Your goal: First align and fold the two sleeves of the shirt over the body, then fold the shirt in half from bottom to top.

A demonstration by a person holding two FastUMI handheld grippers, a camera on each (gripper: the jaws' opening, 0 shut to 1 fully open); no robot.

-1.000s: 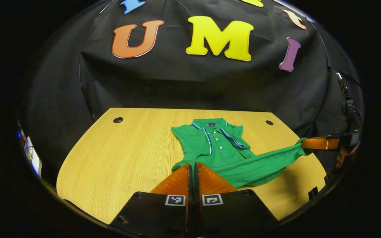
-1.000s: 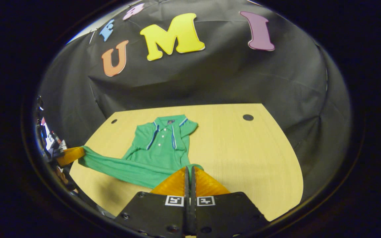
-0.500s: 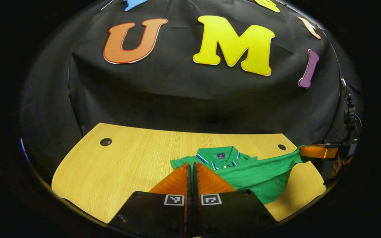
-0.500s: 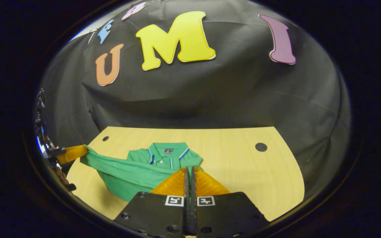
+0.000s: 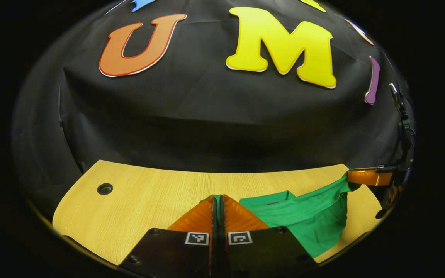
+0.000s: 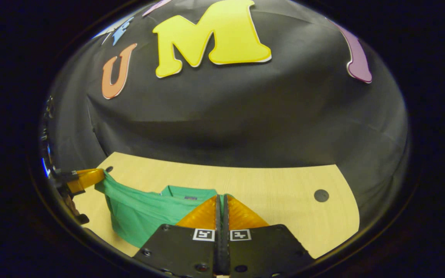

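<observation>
Left gripper [image 5: 217,199]: fingers pressed together with a sliver of green hem pinched between them, one bottom corner of the shirt [image 5: 307,216]. Right gripper [image 6: 221,197]: same, fingers closed on the other bottom corner, green cloth showing at the tips. In the left gripper view, the right gripper sits well off to the side with the hem drawn taut toward it.

Between the two pairs of fingers the hem runs as a stretched band; below it the body hangs in a loose belly toward the table [image 5: 149,193]. Just ahead of the fingers the collar end [image 6: 189,192] lies flat on the wood.

Step in hand, as I judge it: the bottom-to-top fold, sleeves seemingly already in, though they are hidden under the raised cloth.

Long axis of the shirt runs away from the fingers toward the booth wall, collar pointing at the wall, hem nearest.

Next move calls for carrying both corners forward level, lowering them onto the shoulders beside the collar, then letting go together.
</observation>
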